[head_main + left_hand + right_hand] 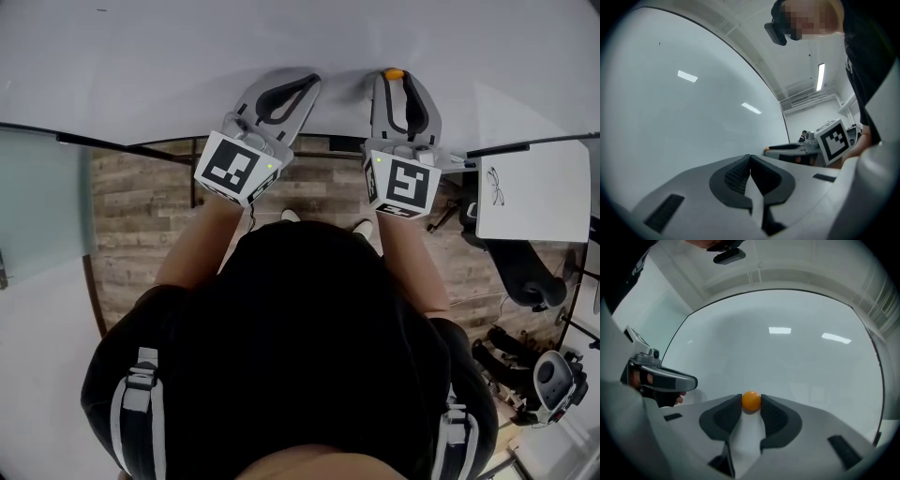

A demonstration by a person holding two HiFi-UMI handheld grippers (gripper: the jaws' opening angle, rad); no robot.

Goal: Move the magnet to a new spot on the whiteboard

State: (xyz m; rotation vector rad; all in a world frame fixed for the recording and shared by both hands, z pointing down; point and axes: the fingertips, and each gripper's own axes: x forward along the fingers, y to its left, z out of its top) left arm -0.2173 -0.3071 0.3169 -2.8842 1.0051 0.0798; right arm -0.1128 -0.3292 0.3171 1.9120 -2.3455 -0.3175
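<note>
Head view: a person in a black top (300, 328) stands at a large white glossy whiteboard (187, 56), holding a grey two-jaw gripper in each hand, both levelled at the board. The right gripper (395, 82) has its dark ribbed pads closed on a small round orange magnet (394, 73), pinched at the very tips of the jaws, right at the board's face; whether the magnet touches the surface cannot be told. In the right gripper view the orange ball sits squarely between the two pads, one pad pressing on each side.

The left gripper (309, 82) points at the board just beside its partner, its jaws brought fully together with nothing between them, as the left gripper view shows.

Each gripper carries a marker cube printed with a black-and-white square pattern, the left one (232, 169) and the right one (401, 183) both facing up towards the head camera.

Beyond the right gripper, a white rectangular panel (534, 206) bears a small black hand-drawn scribble (494, 186), too small to read. Grey-brown wood-plank flooring (141, 206) shows below the whiteboard's edge.
</note>
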